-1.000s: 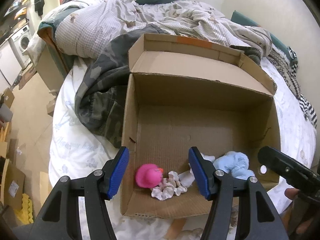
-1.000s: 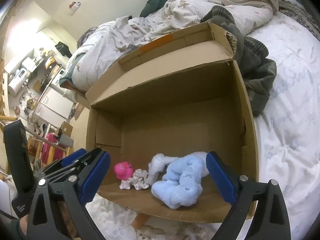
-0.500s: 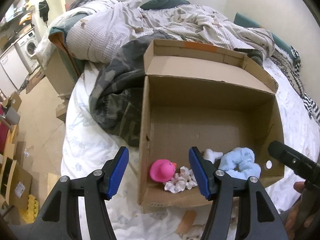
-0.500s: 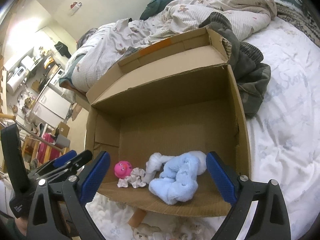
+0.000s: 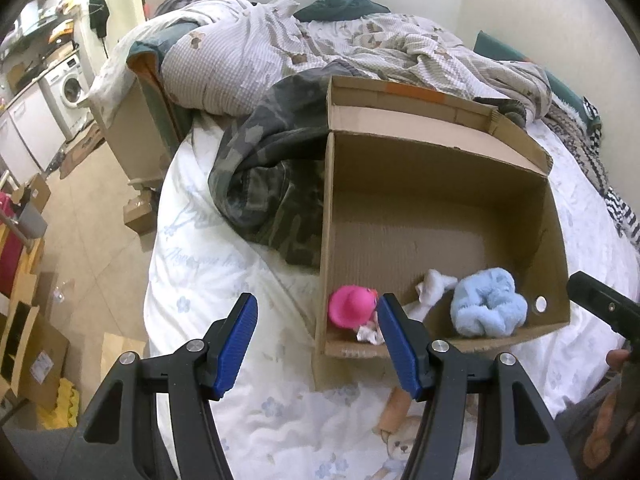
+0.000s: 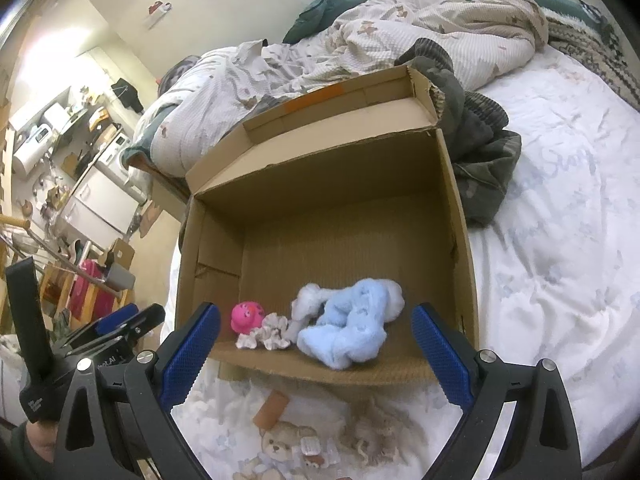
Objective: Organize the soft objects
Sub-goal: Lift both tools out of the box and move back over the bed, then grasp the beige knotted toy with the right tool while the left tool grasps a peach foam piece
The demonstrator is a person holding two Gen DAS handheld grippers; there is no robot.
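Both grippers (image 5: 316, 344) (image 6: 316, 350) backed from box (image 6: 460, 216)

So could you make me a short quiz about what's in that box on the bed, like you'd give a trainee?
1. True or false: the pink toy lies inside the cardboard box.
2. Which thing in the box sits nearest its right wall in the right wrist view? A) the pink toy B) the light blue plush C) the white ruffled cloth
3. Fill in: the left hand-held gripper and the right hand-held gripper both hold ____.

Key: 1 true; 2 B; 3 nothing, both stand open and empty.
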